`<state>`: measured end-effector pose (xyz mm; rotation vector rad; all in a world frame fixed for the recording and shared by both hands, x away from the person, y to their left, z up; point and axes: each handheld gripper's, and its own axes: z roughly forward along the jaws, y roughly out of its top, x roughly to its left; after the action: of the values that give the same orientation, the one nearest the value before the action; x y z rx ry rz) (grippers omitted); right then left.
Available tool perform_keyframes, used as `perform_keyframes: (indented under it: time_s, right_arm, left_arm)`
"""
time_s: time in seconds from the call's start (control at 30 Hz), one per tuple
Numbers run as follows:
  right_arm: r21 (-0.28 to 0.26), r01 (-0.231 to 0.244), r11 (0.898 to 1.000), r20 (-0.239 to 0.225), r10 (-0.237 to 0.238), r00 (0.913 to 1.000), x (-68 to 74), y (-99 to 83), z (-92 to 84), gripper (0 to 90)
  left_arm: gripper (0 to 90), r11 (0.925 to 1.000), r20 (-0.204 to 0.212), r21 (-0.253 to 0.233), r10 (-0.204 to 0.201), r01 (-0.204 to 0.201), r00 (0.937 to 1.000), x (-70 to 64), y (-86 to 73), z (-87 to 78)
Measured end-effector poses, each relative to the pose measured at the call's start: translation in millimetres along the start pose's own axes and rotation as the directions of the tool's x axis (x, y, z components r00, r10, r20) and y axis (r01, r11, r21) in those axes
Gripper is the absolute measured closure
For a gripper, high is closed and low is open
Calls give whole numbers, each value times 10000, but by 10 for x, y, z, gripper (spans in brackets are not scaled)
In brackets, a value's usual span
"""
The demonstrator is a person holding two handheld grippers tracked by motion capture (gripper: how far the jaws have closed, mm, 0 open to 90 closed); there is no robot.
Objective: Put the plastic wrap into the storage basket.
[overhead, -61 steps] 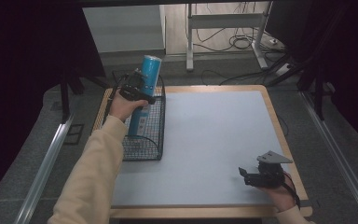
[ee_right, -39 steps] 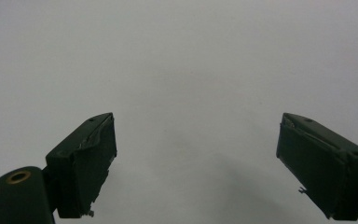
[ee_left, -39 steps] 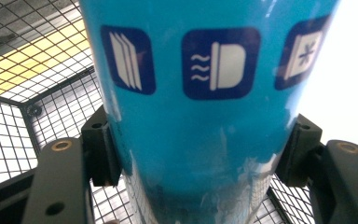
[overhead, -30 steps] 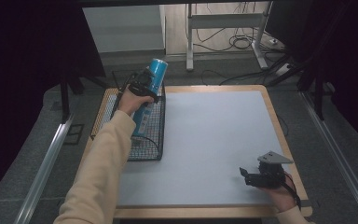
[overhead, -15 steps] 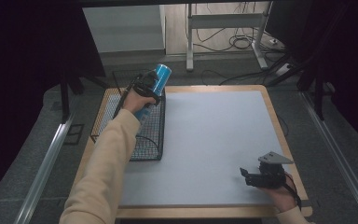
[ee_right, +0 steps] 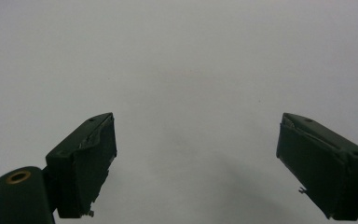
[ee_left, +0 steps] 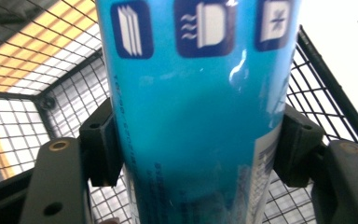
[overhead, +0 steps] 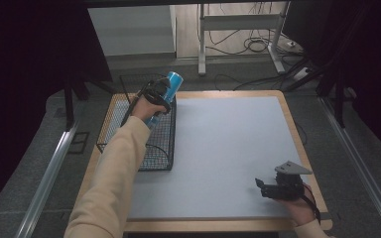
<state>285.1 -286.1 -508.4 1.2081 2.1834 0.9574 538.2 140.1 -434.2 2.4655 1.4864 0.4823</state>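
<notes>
— Over the wire basket (overhead: 144, 148) at 10 o'clock, was the left gripper (overhead: 155, 94) clamped on the blue can (ee_left: 196, 116)?

— Yes, 2 jaws pinching its smooth sides, tilted. It could have slipped. The right gripper (overhead: 264, 188) sat spread apart at 5 o'clock, holding nothing.
</notes>
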Motion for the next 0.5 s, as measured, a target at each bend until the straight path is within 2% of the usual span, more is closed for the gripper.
perform_keyframes:
  time_s: [0.13,0.37,0.43,0.5]
  right_arm:
    - [33,5,10000,-19,-5,10000,5,-1,2,120]
    - [62,26,10000,-28,-26,10000,11,-2,10,120]
    - [72,10,10000,-45,-10,10000,8,-2,12,120]
    - [89,-6,10000,-79,7,10000,7,-4,16,120]
  left_arm:
    - [272,9992,84,-288,-282,284,9996,20,-17,-45]
    - [163,9964,188,-706,-455,467,9988,-6,-72,-173]
    - [140,9908,177,-1154,-697,712,9974,-7,-108,-246]
    - [141,9850,442,-1492,-807,864,9958,-16,-149,-320]
